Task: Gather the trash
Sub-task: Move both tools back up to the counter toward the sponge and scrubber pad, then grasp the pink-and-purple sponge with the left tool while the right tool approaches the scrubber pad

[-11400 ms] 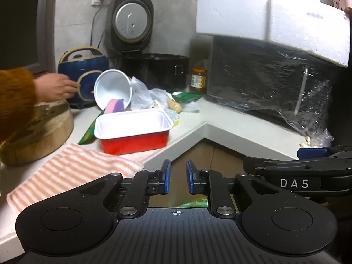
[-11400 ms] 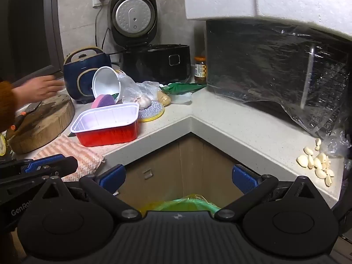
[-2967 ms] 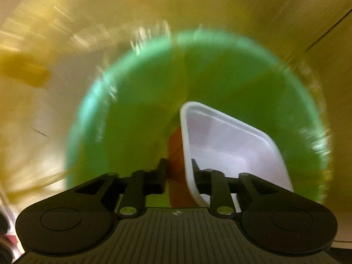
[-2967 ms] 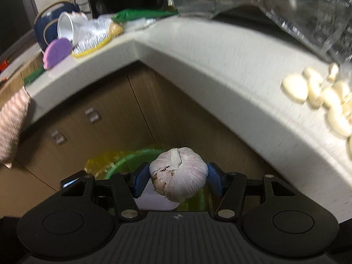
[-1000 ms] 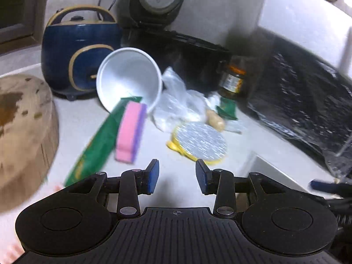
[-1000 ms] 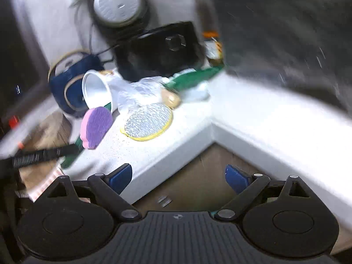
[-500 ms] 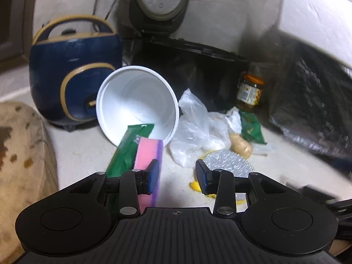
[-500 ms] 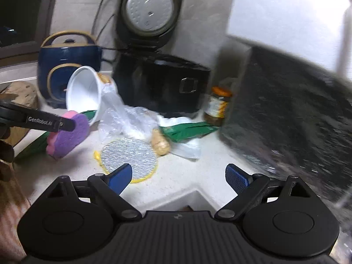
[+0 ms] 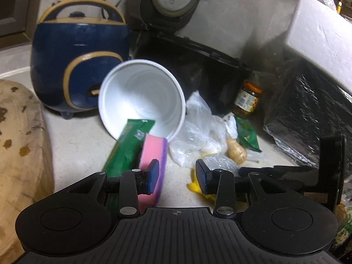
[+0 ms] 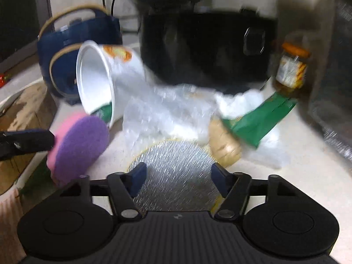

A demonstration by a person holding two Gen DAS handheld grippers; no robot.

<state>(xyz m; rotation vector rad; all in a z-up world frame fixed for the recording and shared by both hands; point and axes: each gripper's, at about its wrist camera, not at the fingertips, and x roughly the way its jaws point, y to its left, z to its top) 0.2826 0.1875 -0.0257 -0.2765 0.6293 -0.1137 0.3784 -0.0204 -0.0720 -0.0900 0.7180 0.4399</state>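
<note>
Behind the closing, empty right gripper (image 10: 178,179), a blurred foil lid (image 10: 173,176) is half hidden; the left gripper (image 9: 177,177) gapes.

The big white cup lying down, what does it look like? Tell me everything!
The white cup is a big, round paper-looking tub tipped on its side on the counter, its open mouth facing the left gripper's camera. Inside it looks plain white and empty. The right wrist view shows an orange picture on its outside. A green wrapper pokes into its mouth, a blue cooker stands behind it, and crinkly clear plastic lies against its side.
</note>
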